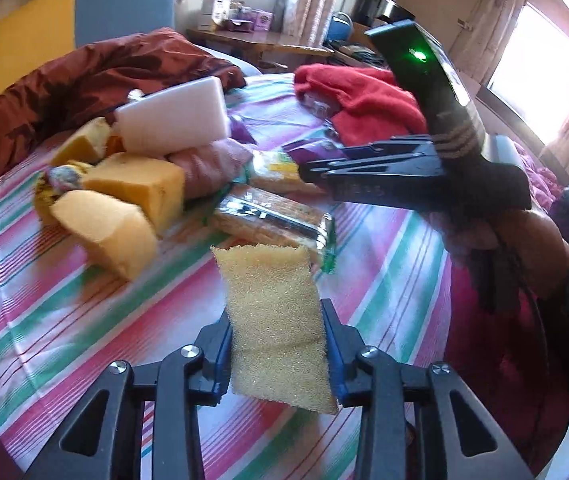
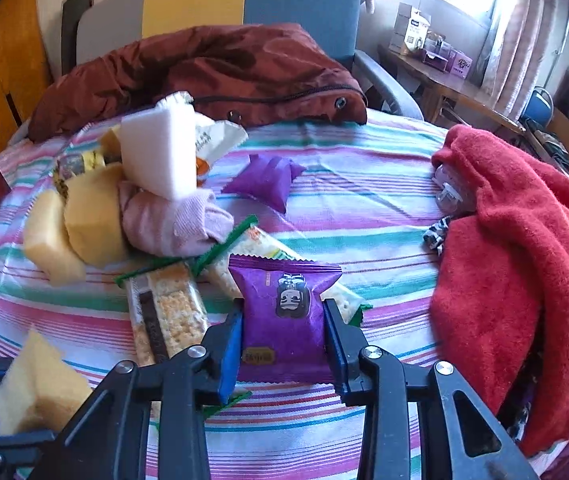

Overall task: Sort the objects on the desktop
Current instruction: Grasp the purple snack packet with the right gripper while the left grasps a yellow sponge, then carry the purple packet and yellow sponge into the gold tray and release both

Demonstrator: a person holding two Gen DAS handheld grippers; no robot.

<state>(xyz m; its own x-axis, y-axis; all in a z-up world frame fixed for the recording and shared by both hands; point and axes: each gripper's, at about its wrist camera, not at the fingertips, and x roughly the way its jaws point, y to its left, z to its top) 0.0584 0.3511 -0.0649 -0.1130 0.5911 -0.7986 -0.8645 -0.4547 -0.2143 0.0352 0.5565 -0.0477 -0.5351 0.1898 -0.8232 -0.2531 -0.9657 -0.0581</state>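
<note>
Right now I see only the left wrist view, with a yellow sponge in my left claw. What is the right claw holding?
Observer: The right claw is shut on a purple snack packet with a cartoon face printed on it.
Operator: Is there another purple packet on the table?
Observer: Yes, a second purple packet lies farther back on the striped tablecloth, apart from the others.
Operator: What is beside the red towel?
Observer: A small clear plastic thing is tucked against the left edge of the red towel; I cannot tell what it is.
</note>
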